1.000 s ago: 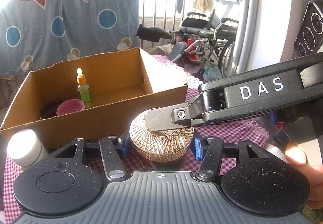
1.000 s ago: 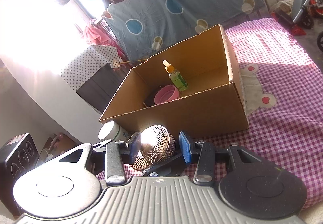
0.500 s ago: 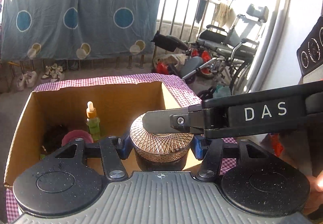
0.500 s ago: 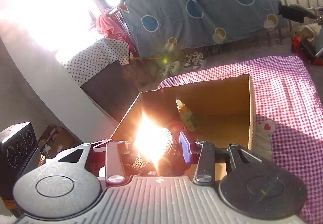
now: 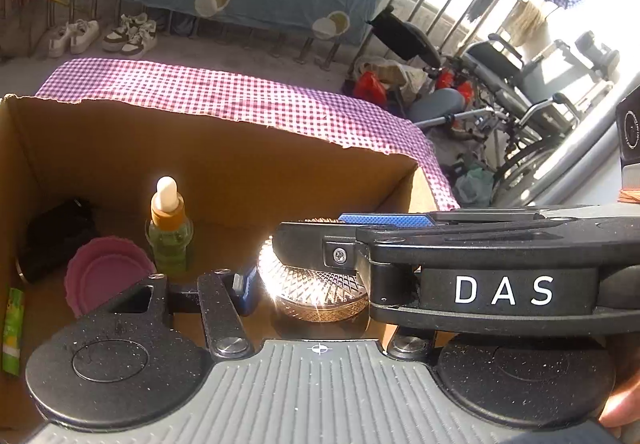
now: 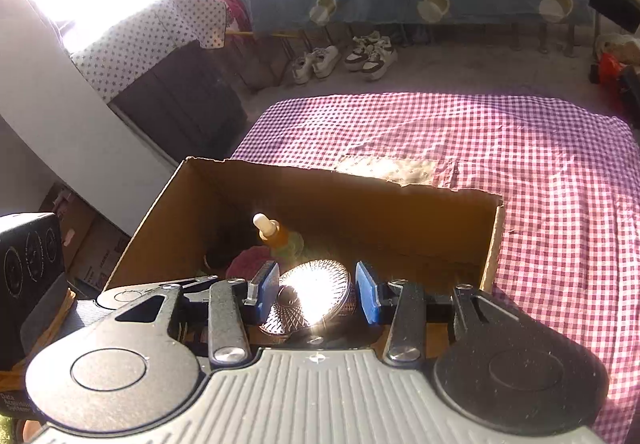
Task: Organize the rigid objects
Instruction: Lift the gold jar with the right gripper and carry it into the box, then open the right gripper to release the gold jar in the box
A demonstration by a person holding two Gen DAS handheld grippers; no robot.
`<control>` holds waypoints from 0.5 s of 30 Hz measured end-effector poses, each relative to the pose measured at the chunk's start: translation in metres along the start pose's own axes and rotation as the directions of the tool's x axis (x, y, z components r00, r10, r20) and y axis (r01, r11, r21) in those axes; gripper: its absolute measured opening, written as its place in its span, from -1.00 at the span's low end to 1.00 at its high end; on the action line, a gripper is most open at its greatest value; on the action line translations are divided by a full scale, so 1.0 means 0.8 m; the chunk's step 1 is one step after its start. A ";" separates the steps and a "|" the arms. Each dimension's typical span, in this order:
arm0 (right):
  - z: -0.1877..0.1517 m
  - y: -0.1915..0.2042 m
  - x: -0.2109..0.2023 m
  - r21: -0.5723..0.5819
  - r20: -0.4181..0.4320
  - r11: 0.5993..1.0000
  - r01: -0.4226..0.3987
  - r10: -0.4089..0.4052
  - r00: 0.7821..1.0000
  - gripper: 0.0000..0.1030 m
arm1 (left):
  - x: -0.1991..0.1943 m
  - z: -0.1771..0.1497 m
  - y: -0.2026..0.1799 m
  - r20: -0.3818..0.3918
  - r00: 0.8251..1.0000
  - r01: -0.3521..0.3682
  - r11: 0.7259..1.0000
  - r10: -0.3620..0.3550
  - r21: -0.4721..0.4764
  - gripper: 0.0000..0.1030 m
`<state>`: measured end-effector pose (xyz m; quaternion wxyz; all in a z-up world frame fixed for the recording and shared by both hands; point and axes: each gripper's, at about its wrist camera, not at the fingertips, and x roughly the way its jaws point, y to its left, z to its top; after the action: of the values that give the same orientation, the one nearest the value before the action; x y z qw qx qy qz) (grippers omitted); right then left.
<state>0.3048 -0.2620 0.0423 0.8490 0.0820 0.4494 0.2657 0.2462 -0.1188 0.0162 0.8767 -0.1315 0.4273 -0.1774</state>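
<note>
- Left gripper (image 5: 308, 284) & right gripper (image 6: 316, 294), both half open, pinch gold jar (image 5: 316, 284) from crossed sides over box (image 5: 224, 163), near front wall.
- Risk: uneven release tips jar onto dropper bottle (image 5: 168, 232).

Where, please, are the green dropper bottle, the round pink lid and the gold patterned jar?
Green dropper bottle (image 5: 168, 244), left wrist view: its glass body.
Round pink lid (image 5: 106, 276), left wrist view: its face.
Gold patterned jar (image 5: 316, 286), left wrist view: its lid.
</note>
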 end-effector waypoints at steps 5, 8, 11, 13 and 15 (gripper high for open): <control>0.010 -0.013 0.023 -0.024 -0.022 0.999 0.021 -0.022 1.000 -0.16 | 0.015 0.003 0.008 -0.042 0.999 -0.011 0.998 0.009 -0.067 0.13; 0.012 -0.016 0.029 -0.019 -0.026 1.000 -0.005 0.005 1.000 -0.16 | 0.014 0.004 0.010 -0.040 0.999 -0.003 0.997 0.000 -0.076 0.11; 0.014 -0.017 0.027 -0.028 -0.010 1.000 -0.003 0.003 1.000 -0.17 | 0.013 0.004 0.011 -0.040 0.999 0.009 0.996 -0.013 -0.084 0.15; 0.014 -0.017 0.024 -0.026 -0.001 1.000 -0.006 0.006 1.000 -0.17 | 0.013 0.005 0.008 -0.034 0.999 0.008 0.997 -0.011 -0.081 0.19; 0.012 -0.017 0.015 -0.017 0.017 1.000 -0.007 0.007 1.000 -0.17 | 0.012 0.005 -0.001 -0.021 1.000 0.014 0.998 -0.016 -0.067 0.22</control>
<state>0.3235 -0.2663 0.0341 0.8526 0.0785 0.4394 0.2717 0.2545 -0.1232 0.0120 0.8659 -0.1622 0.4413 -0.1709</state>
